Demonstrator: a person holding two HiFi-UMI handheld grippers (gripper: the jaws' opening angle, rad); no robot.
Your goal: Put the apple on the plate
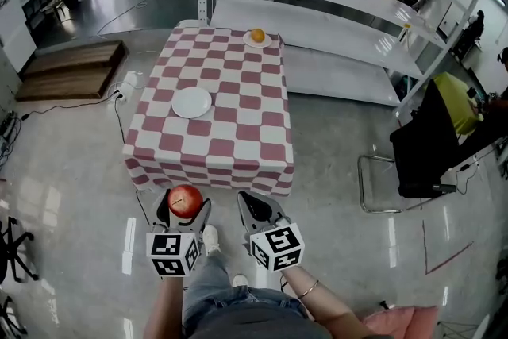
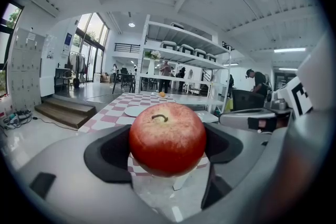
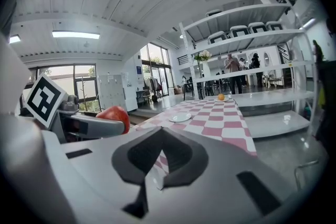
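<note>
Apple, red, round and glossy-skinned (image 1: 186,201), sits clamped in the left tongs (image 1: 185,208), low in the head view and in front of the person's knees. It is off the worktop and well short of its near edge. The left gripper view shows the dark curved pads pressing the fruit at its widest part on both sides, with the stem upward and the fruit level.

It looks firm and moderately heavy for its size. The waxy skin is probably slippery, and the flesh could bruise if squeezed hard or dropped. A hold across the middle, as it is now, seems the safest place. The rounded pads cradle it there, so it should not roll out.

The right tongs (image 1: 255,204) are closed together with nothing between them, and hang just beside the left pair at the same height. Both forearms reach forward and down, close to the body, with the marker cubes facing up.

The empty round white plate (image 1: 192,102) lies on the worktop covered in a red-and-white checked cloth (image 1: 238,131), left of centre. A small orange fruit (image 1: 257,35) rests on a second white plate at the far edge. The empty plate is well apart from the apple, so a long forward reach is likely needed.
</note>
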